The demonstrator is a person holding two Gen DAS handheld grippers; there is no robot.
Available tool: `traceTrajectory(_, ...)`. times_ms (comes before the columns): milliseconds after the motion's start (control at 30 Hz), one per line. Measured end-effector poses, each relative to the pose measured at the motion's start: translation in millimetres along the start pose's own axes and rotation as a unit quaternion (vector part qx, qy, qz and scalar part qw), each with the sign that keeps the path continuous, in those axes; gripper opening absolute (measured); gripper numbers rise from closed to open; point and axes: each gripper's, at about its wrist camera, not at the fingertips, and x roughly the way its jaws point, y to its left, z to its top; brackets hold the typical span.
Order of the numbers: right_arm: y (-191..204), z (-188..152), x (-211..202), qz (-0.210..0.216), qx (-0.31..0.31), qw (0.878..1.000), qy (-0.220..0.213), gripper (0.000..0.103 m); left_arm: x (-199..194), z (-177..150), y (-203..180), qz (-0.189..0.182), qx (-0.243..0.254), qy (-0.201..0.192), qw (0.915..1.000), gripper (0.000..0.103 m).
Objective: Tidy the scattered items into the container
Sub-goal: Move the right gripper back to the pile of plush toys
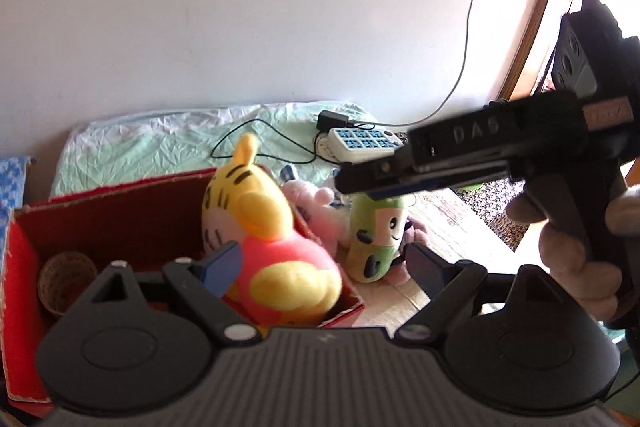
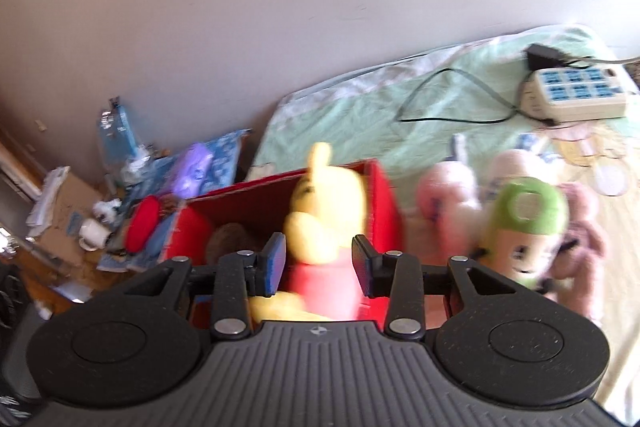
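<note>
A yellow bear plush in a red shirt (image 1: 280, 251) (image 2: 324, 227) sits in the right corner of the red cardboard box (image 1: 120, 219) (image 2: 384, 195), its head above the rim. My left gripper (image 1: 324, 269) hangs open just in front of it, pads clear of the toy. In the right wrist view my right gripper (image 2: 319, 265) frames the bear with its pads partly apart. Seen from the left wrist, the right gripper (image 1: 352, 183) has nothing clamped in it, its tip beside the bear and above the green plush (image 1: 376, 239) (image 2: 524, 223). Pink plush toys (image 1: 320, 211) (image 2: 448, 203) lie on the bed beside the box.
A brown woven cup (image 1: 66, 281) lies inside the box at the left. A white power strip (image 1: 362, 143) (image 2: 576, 93) with a black cable rests on the green sheet behind. A person's hand (image 1: 576, 267) holds the right gripper. Clutter (image 2: 120, 187) covers the floor left of the bed.
</note>
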Motion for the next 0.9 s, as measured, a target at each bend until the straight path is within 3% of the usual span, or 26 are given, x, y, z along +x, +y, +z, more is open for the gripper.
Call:
traceTrajectory(167,-28.7,-7.5,-7.8,-0.021,0.013,1.0,0.012,0.04,14.1,4.6,-32.4,0.013,0.008,0.013,0.9998,0.088)
traceTrajectory(433,-83.5,-24.6,-14.1,-0.027,0.043,0.998,0.047,0.04,59.8,7.0,-82.7,0.067,0.001,0.068,0.9954,0.088)
traceTrajectory(567,-110.6,-31.1,-20.2,-0.026,0.055,0.996,0.063,0.04,83.8,6.6,-106.4,0.077,-0.003,0.094,0.9926,0.088)
traceTrajectory(900,-169.5,-25.2,-45.7,-0.019,0.055,0.996,0.063,0.041,128.1,6.4,-152.3,0.106,-0.014,0.133,0.9852,0.088)
